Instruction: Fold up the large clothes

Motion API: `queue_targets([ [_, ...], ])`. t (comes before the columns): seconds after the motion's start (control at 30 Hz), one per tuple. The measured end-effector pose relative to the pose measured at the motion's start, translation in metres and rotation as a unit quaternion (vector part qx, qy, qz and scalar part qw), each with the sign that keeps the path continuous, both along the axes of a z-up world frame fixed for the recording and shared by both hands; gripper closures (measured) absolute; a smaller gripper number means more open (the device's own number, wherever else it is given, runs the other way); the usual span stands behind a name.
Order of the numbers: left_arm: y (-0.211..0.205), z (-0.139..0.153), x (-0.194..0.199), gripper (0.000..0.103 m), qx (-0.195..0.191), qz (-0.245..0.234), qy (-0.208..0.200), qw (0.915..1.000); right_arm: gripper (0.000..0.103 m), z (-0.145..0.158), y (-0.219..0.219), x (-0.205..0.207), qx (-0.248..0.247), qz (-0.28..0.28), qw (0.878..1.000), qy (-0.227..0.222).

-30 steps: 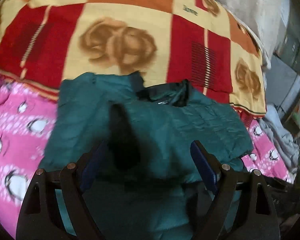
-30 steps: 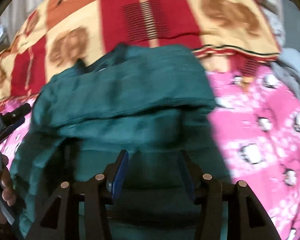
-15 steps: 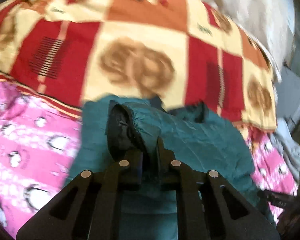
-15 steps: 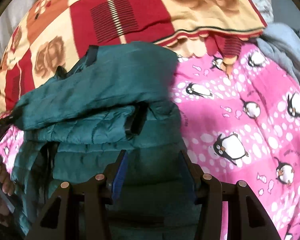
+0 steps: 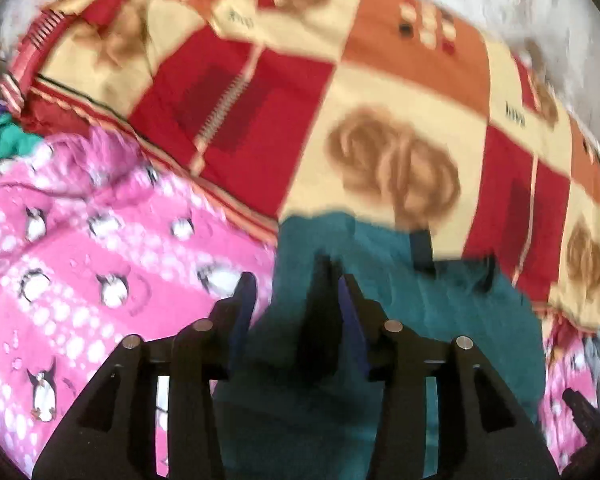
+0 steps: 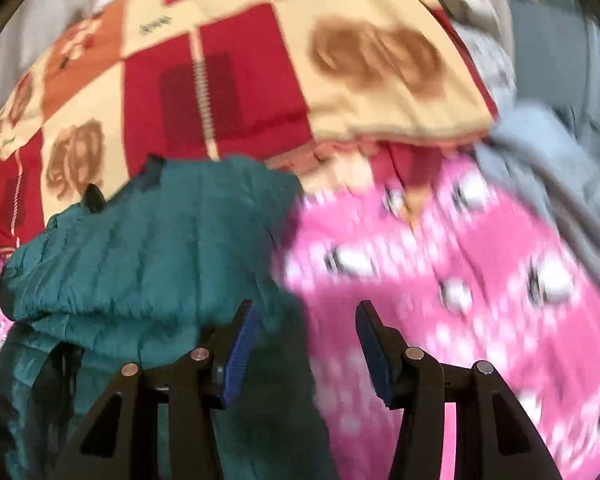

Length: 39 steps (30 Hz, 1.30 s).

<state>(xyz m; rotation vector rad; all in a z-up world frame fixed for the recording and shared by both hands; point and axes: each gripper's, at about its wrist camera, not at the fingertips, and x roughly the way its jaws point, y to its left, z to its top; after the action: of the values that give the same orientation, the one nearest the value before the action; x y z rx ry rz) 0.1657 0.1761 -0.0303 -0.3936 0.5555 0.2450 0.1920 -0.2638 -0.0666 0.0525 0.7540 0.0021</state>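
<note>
Teal jacket (image 6: 148, 256) sits bunched and roughly folded at the frame's lower left on the pink penguin sheet (image 6: 460, 280), both left tongs (image 5: 296, 300) and right tongs (image 6: 304, 344) spread holding nothing, so tidying's probably left.

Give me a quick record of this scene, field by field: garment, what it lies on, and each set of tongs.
garment: teal quilted jacket, partly folded
surface: pink penguin-print blanket
behind: red, cream and orange patchwork blanket
left tongs: open, astride the jacket's dark sleeve cuff
right tongs: open, at the jacket's right edge
clarity: both views motion-blurred
</note>
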Motion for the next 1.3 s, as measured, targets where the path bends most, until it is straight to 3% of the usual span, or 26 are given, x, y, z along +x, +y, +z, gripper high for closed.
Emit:
queue_targets([
  [0.1, -0.03, 0.0, 0.013, 0.062, 0.016, -0.083, -0.005, 0.9964, 0.054, 0.009, 0.025, 0.027, 0.003, 0.029, 0.999, -0.025],
  [0.2, -0.059, -0.019, 0.032, 0.062, 0.057, -0.124, 0.053, 0.9892, 0.054, 0.015, 0.054, 0.051, -0.008, 0.057, 0.997, -0.049],
  [0.3, -0.053, -0.052, 0.05, 0.062, 0.044, -0.109, 0.14, 0.9832, 0.054, -0.009, 0.072, 0.082, 0.011, 0.093, 0.996, -0.001],
  [0.37, -0.05, -0.066, 0.054, 0.062, 0.02, -0.114, 0.165, 0.9796, 0.054, -0.037, 0.071, 0.099, 0.027, 0.095, 0.994, 0.054],
  [0.43, -0.052, -0.069, 0.054, 0.062, 0.022, -0.116, 0.165, 0.9791, 0.054, -0.058, 0.066, 0.108, 0.061, 0.103, 0.989, 0.091],
  [0.5, -0.056, -0.069, 0.053, 0.062, 0.031, -0.115, 0.164, 0.9792, 0.053, -0.06, 0.062, 0.11, 0.074, 0.102, 0.988, 0.094],
  [0.67, -0.056, -0.066, 0.048, 0.062, 0.029, -0.115, 0.158, 0.9803, 0.053, -0.058, 0.066, 0.106, 0.058, 0.109, 0.988, 0.089],
  [0.8, -0.06, -0.063, 0.046, 0.062, 0.048, -0.11, 0.156, 0.9804, 0.053, -0.041, 0.066, 0.089, 0.03, 0.1, 0.993, 0.055],
  [0.9, -0.062, -0.065, 0.047, 0.061, 0.058, -0.11, 0.159, 0.9794, 0.053, -0.015, 0.073, 0.072, 0.054, 0.12, 0.991, 0.012],
  [0.97, -0.062, -0.066, 0.047, 0.061, 0.061, -0.11, 0.157, 0.9796, 0.045, -0.019, 0.08, 0.071, 0.058, 0.129, 0.99, 0.027],
  [1.0, -0.062, -0.067, 0.047, 0.06, 0.059, -0.113, 0.154, 0.9797, 0.031, -0.031, 0.084, 0.074, 0.042, 0.125, 0.99, 0.054],
  [1.03, -0.062, -0.067, 0.046, 0.059, 0.056, -0.119, 0.151, 0.9797, 0.028, -0.052, 0.087, 0.079, 0.027, 0.121, 0.988, 0.094],
  [1.2, -0.062, -0.069, 0.049, 0.052, 0.054, -0.126, 0.151, 0.979, 0.028, -0.058, 0.094, 0.076, 0.014, 0.121, 0.989, 0.087],
  [1.3, -0.063, -0.069, 0.05, 0.051, 0.057, -0.126, 0.152, 0.9786, 0.028, -0.046, 0.094, 0.073, 0.011, 0.11, 0.991, 0.077],
])
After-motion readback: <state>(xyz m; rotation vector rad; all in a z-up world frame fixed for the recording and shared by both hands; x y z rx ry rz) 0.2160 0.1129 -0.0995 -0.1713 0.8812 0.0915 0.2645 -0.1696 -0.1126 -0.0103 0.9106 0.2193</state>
